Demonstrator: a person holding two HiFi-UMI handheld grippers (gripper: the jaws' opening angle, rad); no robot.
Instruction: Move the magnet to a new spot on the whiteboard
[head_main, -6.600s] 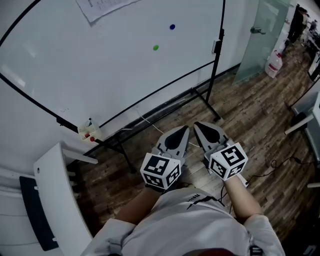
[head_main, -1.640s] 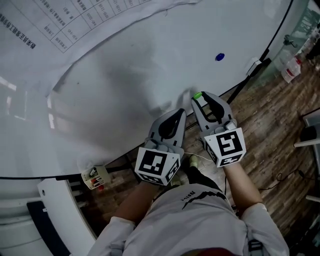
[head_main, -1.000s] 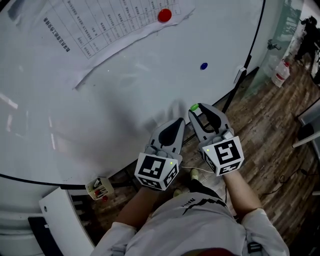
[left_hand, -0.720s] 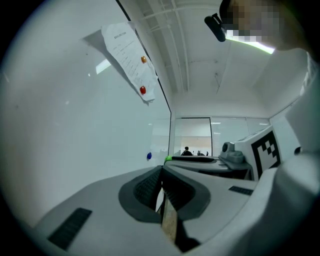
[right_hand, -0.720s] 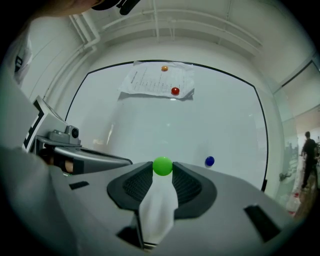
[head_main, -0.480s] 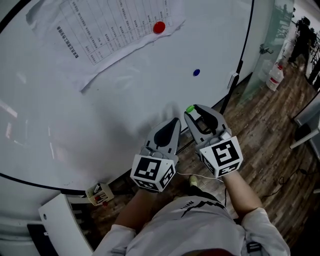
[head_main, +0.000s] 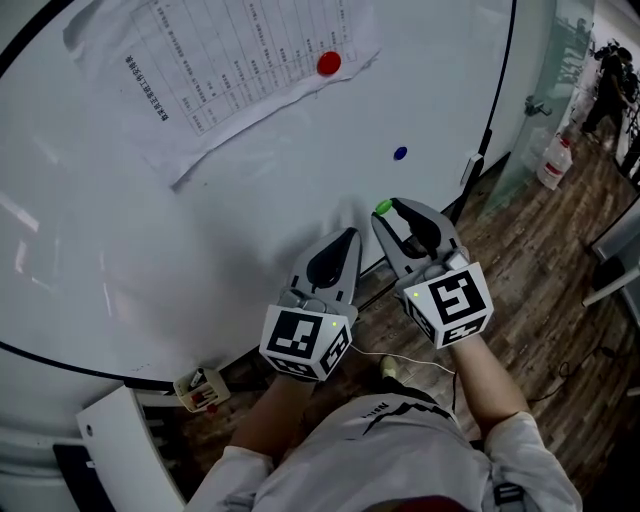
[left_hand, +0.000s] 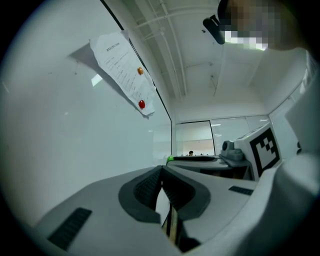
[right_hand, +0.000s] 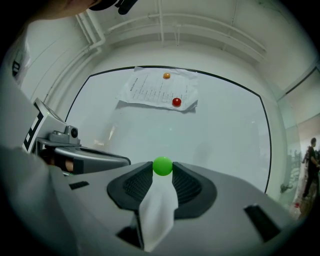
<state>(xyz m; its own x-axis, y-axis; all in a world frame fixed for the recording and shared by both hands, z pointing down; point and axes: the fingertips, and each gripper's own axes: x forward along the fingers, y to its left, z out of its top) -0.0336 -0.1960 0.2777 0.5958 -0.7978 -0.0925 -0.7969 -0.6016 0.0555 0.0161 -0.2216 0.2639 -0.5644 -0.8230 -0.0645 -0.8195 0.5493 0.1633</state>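
The right gripper (head_main: 388, 212) pinches the green magnet (right_hand: 162, 166) at its jaw tips near the whiteboard's (head_main: 250, 200) lower edge, so lifting seems done and placing remains; the left gripper (head_main: 348, 236) idles, jaws pressed together, empty.

Looks like an office or meeting room. Has a large black-framed whiteboard (head_main: 150, 250) carrying a printed sheet (head_main: 240, 70) of tables, pinned by a red magnet (head_main: 328, 63), with a blue magnet (head_main: 400, 153) alone further right. Has a small box (head_main: 203, 388) at the board's lower edge, a glass door (head_main: 535, 110) beside it, wood-pattern floor (head_main: 560, 290), and a jug (head_main: 553, 160) by the glass.
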